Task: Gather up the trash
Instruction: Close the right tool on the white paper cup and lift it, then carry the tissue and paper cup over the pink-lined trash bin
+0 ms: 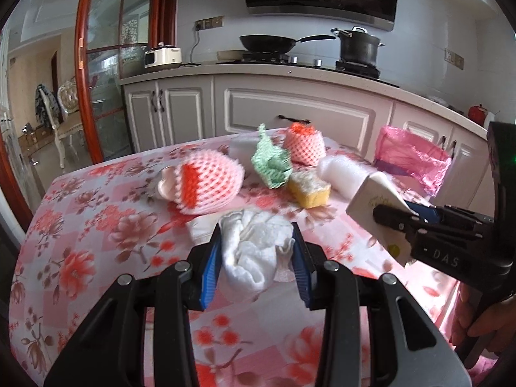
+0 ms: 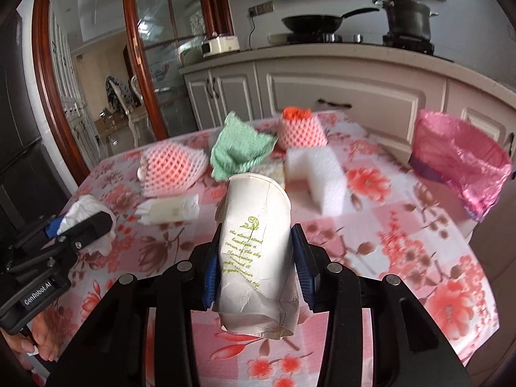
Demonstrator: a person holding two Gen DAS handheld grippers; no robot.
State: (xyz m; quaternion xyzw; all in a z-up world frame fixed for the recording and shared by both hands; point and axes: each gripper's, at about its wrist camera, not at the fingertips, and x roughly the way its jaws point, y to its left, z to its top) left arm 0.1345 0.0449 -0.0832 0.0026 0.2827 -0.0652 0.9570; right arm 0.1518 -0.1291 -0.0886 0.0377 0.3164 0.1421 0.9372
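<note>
1. Floral tablecloth [image 1: 96,225] under both tools, kitchen cabinets [image 1: 290,113] beyond
2. Left gripper [image 1: 258,258] clamped on a crumpled white tissue [image 1: 254,251]
3. Right gripper [image 2: 256,258] squeezing a crushed paper cup [image 2: 254,242]; pink-lined bin [image 2: 461,158] ahead-right
4. Only the right view shows the white foam block [image 2: 322,177] whole

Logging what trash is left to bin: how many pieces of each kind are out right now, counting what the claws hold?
Pink foam fruit nets: 2
White foam blocks: 2
Green cloth: 1
Yellow sponge: 1
White tissue wad: 1
Crumpled paper cup: 1
Total: 8
</note>
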